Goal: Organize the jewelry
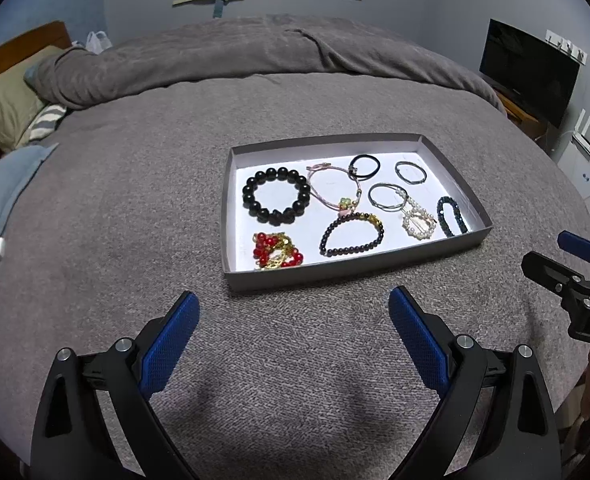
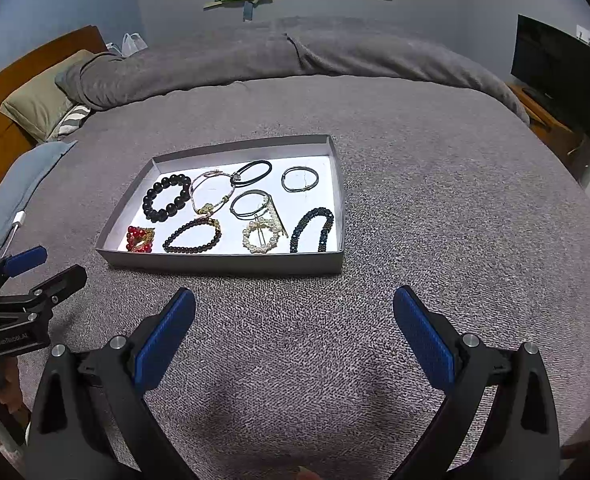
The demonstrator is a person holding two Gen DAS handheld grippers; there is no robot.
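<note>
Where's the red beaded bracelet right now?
The red beaded bracelet lies in the near left corner of the grey tray in both views, just in front of the big black bead bracelet.
</note>
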